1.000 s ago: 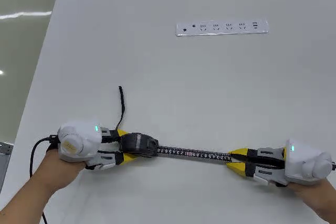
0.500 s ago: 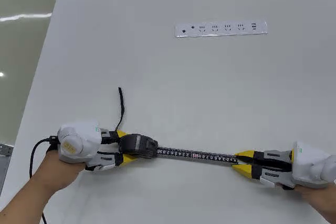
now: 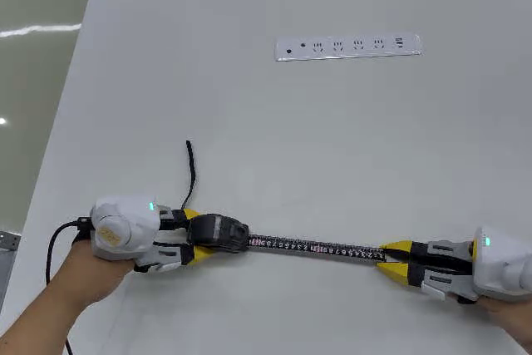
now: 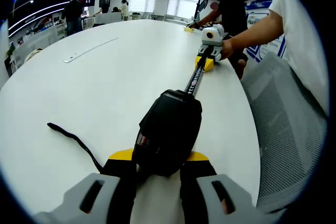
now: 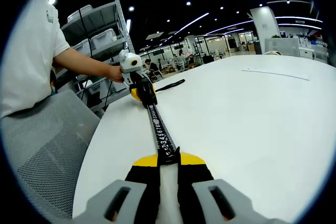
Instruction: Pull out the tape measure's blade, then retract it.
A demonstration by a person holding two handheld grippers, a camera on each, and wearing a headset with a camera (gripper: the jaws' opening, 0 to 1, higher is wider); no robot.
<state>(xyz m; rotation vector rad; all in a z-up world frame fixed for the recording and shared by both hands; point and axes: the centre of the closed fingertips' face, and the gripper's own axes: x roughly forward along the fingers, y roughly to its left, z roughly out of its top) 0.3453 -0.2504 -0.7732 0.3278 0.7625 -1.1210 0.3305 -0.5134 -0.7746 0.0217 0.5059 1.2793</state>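
The black tape measure case [image 3: 221,232] lies on the white table [image 3: 266,139], held by my left gripper [image 3: 196,239], whose jaws are shut on the case [image 4: 169,129]. Its dark numbered blade [image 3: 316,247] runs right across the table to my right gripper [image 3: 391,257], which is shut on the blade's end [image 5: 169,157]. A black wrist strap [image 3: 192,174] trails from the case toward the far side. From the right gripper view the blade [image 5: 157,127] stretches away to the case [image 5: 143,92] in the other gripper.
A white power strip [image 3: 347,46] lies flat at the far side of the table. The table's left edge [image 3: 58,122] drops to a glossy floor. A black cable [image 3: 56,239] runs from the left gripper's rear. A mesh chair [image 4: 286,129] stands close to the near edge.
My right gripper has moved further right with the blade's end, drawing more blade out of the case. The left gripper and case have stayed about where they were.
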